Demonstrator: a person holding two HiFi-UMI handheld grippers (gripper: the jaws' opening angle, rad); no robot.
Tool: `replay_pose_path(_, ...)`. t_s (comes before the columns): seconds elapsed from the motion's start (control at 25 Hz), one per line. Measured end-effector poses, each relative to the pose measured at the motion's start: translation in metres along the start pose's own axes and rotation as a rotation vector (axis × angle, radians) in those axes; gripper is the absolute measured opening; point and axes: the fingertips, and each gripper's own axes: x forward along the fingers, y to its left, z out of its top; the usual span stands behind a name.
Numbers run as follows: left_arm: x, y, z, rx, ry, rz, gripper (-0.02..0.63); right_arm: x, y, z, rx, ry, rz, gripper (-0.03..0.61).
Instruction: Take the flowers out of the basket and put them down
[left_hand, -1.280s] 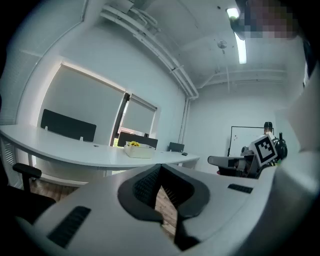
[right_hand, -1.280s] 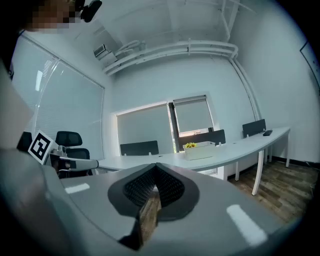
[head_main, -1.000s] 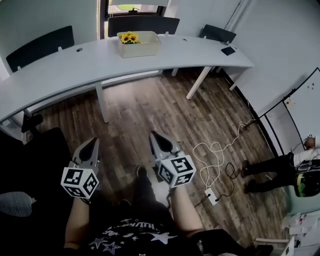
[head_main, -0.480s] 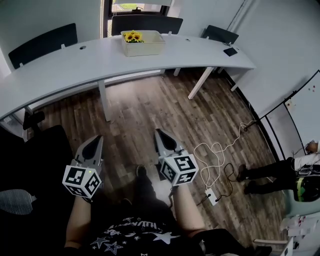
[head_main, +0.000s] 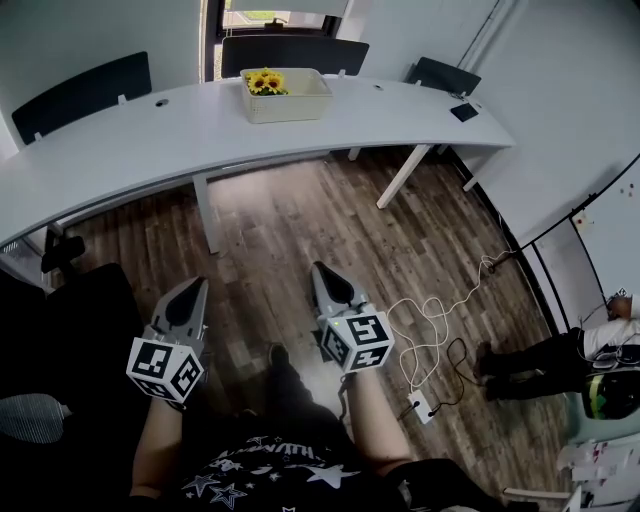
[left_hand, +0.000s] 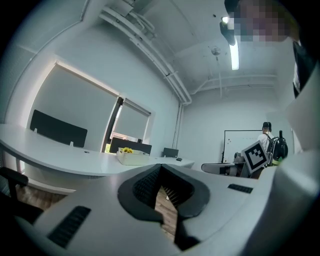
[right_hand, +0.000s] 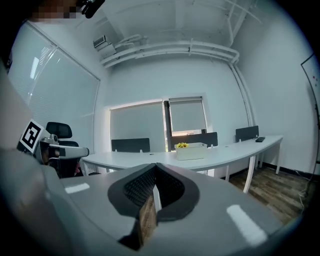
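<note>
Yellow sunflowers (head_main: 263, 80) stand in a cream basket (head_main: 287, 99) on the far side of a long curved white table (head_main: 120, 150). The same basket (left_hand: 132, 158) appears small and distant in the left gripper view, and the basket (right_hand: 191, 150) with the flowers (right_hand: 182, 145) in the right gripper view. My left gripper (head_main: 188, 290) and right gripper (head_main: 325, 274) are held low over the wood floor, well short of the table. Both are shut with nothing between the jaws, pointing toward the table.
Dark chairs (head_main: 294, 52) stand behind the table, and a dark flat object (head_main: 463, 111) lies near its right end. A white cable and power strip (head_main: 425, 330) lie on the floor at right. A person (head_main: 560, 350) stands at the far right by a whiteboard.
Both grippers have shifted slightly forward over the floor, and the table with the basket sits a little closer in the head view. The jaws stay shut.
</note>
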Motion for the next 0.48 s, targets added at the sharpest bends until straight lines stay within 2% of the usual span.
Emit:
replay_pose_path(0.28,0.067,0.033,-0.001,-0.005,0.034,0.029,0.009,0.064,-0.044,0.011,0.022,0.005,0.005,0.003)
replay_pose_path(0.48,0.117,0.045,0.008,-0.007,0.037,0.045,0.009,0.112,-0.073,0.022,0.030,0.016,0.040,0.003)
